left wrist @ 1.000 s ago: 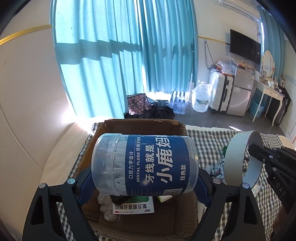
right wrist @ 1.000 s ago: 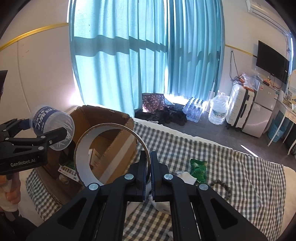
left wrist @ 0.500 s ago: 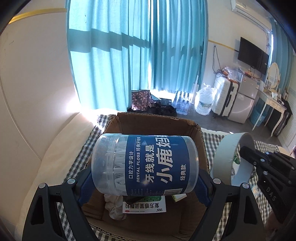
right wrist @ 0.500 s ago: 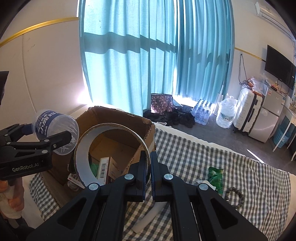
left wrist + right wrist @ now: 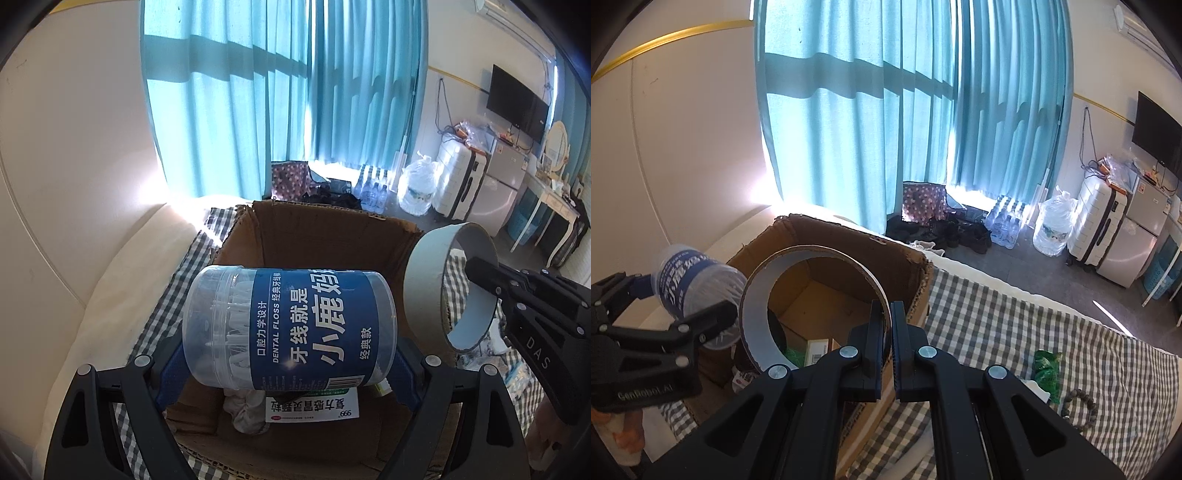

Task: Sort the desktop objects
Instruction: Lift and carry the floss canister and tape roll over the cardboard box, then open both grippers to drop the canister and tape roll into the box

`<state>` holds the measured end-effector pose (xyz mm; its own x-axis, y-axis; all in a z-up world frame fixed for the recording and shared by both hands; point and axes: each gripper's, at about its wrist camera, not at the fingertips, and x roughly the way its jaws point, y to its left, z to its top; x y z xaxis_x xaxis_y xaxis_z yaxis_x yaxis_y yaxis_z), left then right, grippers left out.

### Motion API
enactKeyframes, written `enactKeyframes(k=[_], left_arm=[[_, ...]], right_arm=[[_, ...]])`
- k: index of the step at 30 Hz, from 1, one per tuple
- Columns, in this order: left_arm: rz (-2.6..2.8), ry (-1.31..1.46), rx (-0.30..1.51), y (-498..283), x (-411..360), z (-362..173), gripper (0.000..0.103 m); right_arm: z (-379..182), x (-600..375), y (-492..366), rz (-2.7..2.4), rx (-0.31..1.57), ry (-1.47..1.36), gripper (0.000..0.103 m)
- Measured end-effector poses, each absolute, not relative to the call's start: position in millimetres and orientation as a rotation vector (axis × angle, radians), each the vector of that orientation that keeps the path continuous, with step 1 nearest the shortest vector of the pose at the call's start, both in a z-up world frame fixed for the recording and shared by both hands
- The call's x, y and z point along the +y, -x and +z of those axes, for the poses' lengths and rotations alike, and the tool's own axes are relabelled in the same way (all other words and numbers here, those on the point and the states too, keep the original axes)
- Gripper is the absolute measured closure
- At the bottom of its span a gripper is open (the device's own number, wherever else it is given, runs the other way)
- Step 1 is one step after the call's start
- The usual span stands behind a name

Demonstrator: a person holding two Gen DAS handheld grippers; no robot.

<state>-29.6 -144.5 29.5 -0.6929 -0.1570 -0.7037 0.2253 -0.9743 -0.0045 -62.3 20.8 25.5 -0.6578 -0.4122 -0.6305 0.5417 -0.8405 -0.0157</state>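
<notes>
- Left gripper (image 5: 290, 363) pinches dental floss jar (image 5: 290, 326) sideways, above the cardboard box (image 5: 332, 236).
- Right gripper (image 5: 886, 332) clamps tape ring (image 5: 812, 306) by its wall, over the box's right edge.
- Box already has a medicine carton (image 5: 314, 408) and crumpled cloth (image 5: 245, 410).
- Neither held item dropped yet.
- Left to sort on checkered cloth (image 5: 1015, 325), right side: green packet (image 5: 1047, 363), bead bracelet (image 5: 1078, 402).

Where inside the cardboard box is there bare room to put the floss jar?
The box floor is bare toward the far wall. Its near part is crowded: a white medicine packet, a crumpled cloth and a green packet. The tape ring hangs at the box's right edge.
</notes>
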Motion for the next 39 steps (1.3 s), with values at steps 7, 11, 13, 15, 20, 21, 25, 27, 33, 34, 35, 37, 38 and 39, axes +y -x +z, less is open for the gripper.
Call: enactKeyframes(k=[7, 11, 13, 15, 20, 21, 25, 27, 33, 34, 35, 37, 38, 39], left_arm=[[-2.669, -1.186, 0.161, 35.8, -155.7, 14.6, 0.014], [-2.638, -1.235, 0.162, 39.8, -159.3, 5.8, 0.014], [-2.63, -1.263, 0.157, 41.8, -158.7, 1.9, 0.014], [-2.632, -1.28, 0.165, 42.3, -158.1, 0.4, 0.013], [-2.643, -1.295, 0.162, 43.7, -155.8, 1.2, 0.014], [-2.643, -1.309, 0.16, 46.6, -154.5, -0.2, 0.014], [-2.622, -1.311, 0.151, 49.1, -155.1, -1.8, 0.013], [-2.621, -1.294, 0.187, 47.3, -159.8, 0.8, 0.013], [-2.64, -1.19, 0.286, 40.1, -170.3, 14.9, 0.013], [-2.647, -1.181, 0.285, 39.6, -170.2, 15.9, 0.013], [-2.652, -1.174, 0.278, 38.9, -168.8, 17.1, 0.013], [-2.659, -1.169, 0.26, 39.2, -165.5, 17.8, 0.013], [-2.661, -1.169, 0.255, 39.7, -164.4, 17.8, 0.013], [-2.663, -1.169, 0.249, 40.1, -162.8, 18.0, 0.013]], right_arm=[[13.8, 2.6, 75.4, -2.421, 0.307, -0.906, 0.099], [4.3, -9.5, 80.8, -2.392, 0.338, -0.939, 0.099], [-0.9, -15.7, 82.7, -2.377, 0.362, -0.96, 0.099], [-6.0, -20.4, 85.5, -2.364, 0.378, -0.988, 0.099], [-16.4, -29.0, 93.5, -2.343, 0.427, -1.05, 0.099], [-18.3, -29.7, 94.5, -2.343, 0.435, -1.061, 0.098], [-21.4, -30.2, 96.1, -2.34, 0.438, -1.078, 0.095], [-20.8, -28.1, 96.6, -2.343, 0.431, -1.073, 0.091], [-8.0, -18.3, 96.7, -2.384, 0.376, -1.001, 0.061], [-5.2, -17.9, 96.7, -2.386, 0.374, -0.992, 0.061], [-2.3, -17.5, 97.0, -2.391, 0.374, -0.982, 0.061], [2.3, -15.1, 96.2, -2.405, 0.373, -0.962, 0.061], [4.3, -13.7, 96.0, -2.411, 0.373, -0.957, 0.061], [6.1, -11.7, 96.0, -2.417, 0.37, -0.952, 0.061]])
